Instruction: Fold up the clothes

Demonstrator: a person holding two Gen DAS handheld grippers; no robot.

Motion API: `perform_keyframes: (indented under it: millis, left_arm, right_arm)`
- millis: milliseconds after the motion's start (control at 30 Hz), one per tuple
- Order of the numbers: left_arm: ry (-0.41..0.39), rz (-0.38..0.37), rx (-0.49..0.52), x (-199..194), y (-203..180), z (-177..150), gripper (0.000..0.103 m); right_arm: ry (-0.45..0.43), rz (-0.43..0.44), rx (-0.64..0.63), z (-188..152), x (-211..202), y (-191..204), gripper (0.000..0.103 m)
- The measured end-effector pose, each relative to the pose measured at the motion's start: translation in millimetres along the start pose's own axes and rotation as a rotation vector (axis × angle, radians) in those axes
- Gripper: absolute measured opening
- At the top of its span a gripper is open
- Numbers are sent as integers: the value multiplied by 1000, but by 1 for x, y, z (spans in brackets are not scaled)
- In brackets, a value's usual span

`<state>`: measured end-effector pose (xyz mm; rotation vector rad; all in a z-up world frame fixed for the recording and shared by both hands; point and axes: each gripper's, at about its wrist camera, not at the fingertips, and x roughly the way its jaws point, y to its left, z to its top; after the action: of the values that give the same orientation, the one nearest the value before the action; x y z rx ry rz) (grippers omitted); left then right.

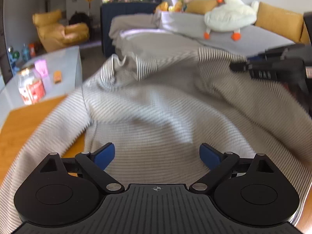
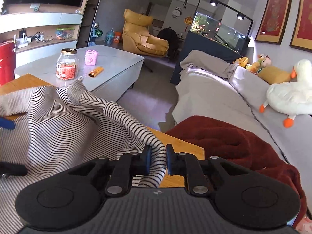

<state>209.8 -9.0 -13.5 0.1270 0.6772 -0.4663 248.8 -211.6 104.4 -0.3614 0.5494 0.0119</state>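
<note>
Right gripper (image 2: 157, 160) pinches an edge of the striped garment (image 2: 64, 128) — cloth clamped between both fingers, lifted off the wooden worktop (image 2: 175, 142). Left gripper (image 1: 157, 157) hangs wide open above the garment's near spread — holding nothing.

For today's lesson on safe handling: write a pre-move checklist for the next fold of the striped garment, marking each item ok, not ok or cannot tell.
1. Right claw shut on striped garment: ok.
2. Left claw gripping cloth: not ok, open with nothing between its fingers.
3. Garment lying flat: not ok, bunched and lifted.
4. Wooden table bare beside the garment: ok.
5. Red blanket apart from the garment: ok.
6. Sleeves' position: cannot tell.
</note>
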Motion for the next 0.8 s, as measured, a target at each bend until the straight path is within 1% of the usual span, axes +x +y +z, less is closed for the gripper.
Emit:
perform_keyframes:
  millis: [133,233,267,300,367,433,467,533,600,633,667,700,733,800]
  left_arm:
    - [35,1,6,-17,4,-21,95]
    - [53,5,14,-34,3,-33,95]
    - [61,5,13,-40,2,-37,95]
    - [68,5,10,-46,2,-40,95]
    - [82,2,7,-59,1,-47,95]
    - [95,-9,5,-71,-1,-54,96]
    - [101,-17,0,-75,-1,-56,96]
    - [112,-34,-10,-82,-1,-59,96]
    - [122,-51,-20,-90,-1,-62,96]
    - [128,-60,-26,-94,-1,-63,96]
    - [132,-69,-30,-97,-1,-63,96]
    - [135,-77,-33,-99,-1,-63,96]
    - [136,-87,-40,-101,0,-62,96]
    - [127,-108,-69,-103,3,-58,96]
  right_arm:
    - [51,-99,-66,-1,37,-12,15]
    - [119,-145,-148,-8,69,-11,15]
    - [136,-154,-166,-11,75,-10,18]
    - [144,-163,-162,-12,78,-9,23]
    - [154,-177,-141,-15,80,-7,26]
    - [128,-167,-64,-13,66,-7,26]
    - [109,-155,-45,-13,55,-4,28]
    - [63,-118,-40,-16,31,2,36]
    - [26,-71,-29,-20,6,7,47]
    - [13,-54,-5,-23,-7,8,50]
    - [1,-36,28,-27,-23,6,57]
    - [-7,-21,56,-33,-39,5,60]
    - [-9,-12,71,-40,-55,3,61]
    - [-1,-1,59,-56,-88,4,64]
